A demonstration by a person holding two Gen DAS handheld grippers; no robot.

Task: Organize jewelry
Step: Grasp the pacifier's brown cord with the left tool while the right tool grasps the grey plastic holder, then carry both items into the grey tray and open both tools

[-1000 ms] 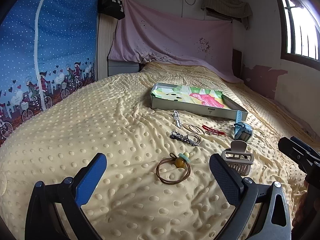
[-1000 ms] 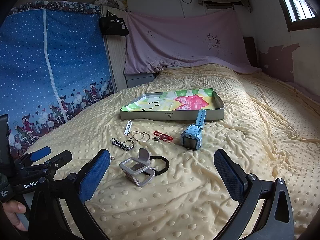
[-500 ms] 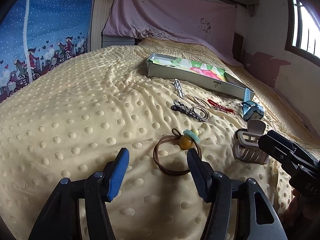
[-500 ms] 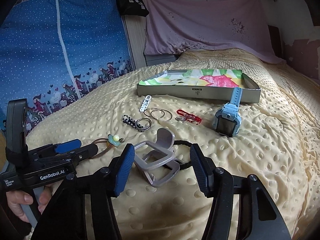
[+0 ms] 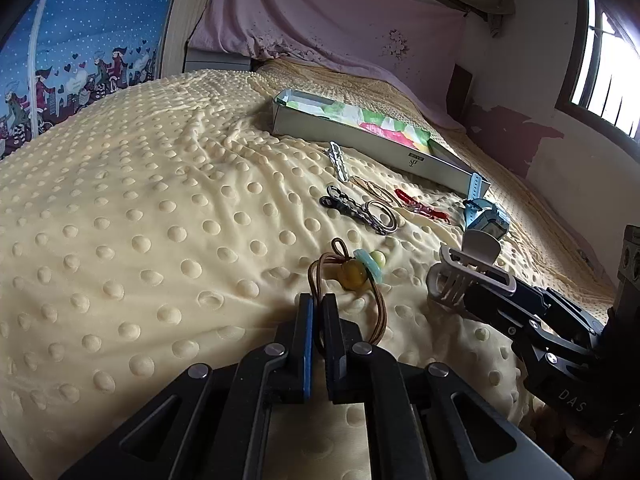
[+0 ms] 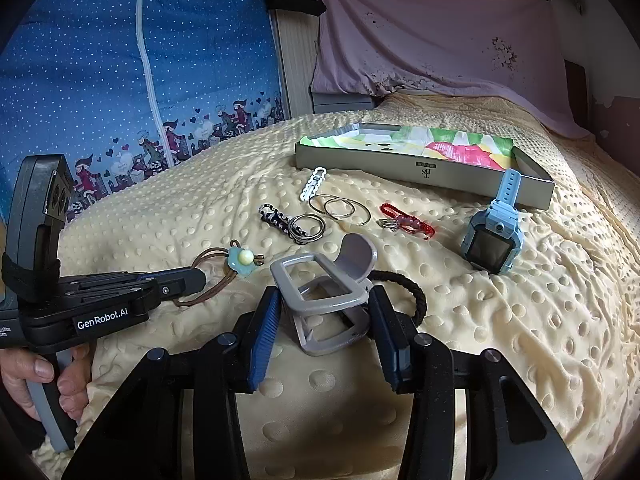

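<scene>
My left gripper (image 5: 317, 312) is shut on the near side of a brown hair tie (image 5: 378, 312) with amber and pale green beads, which lies on the yellow bedspread; it also shows in the right wrist view (image 6: 208, 260). My right gripper (image 6: 324, 316) is shut on a grey claw hair clip (image 6: 320, 292), which lies over a black braided hair tie (image 6: 408, 284). The clip also shows in the left wrist view (image 5: 468, 276). A shallow grey box (image 6: 424, 170) with colourful paper inside lies further back.
Between the grippers and the box lie a white chain (image 6: 314, 182), metal rings (image 6: 340, 208), a black-and-white keychain (image 6: 280, 220), a red bracelet (image 6: 406, 220) and a blue smartwatch (image 6: 494, 236). A blue patterned curtain (image 6: 120, 80) hangs on the left.
Both grippers moved forward and down and closed. The left one closed on the brown hair tie, the right one on the grey claw clip.
</scene>
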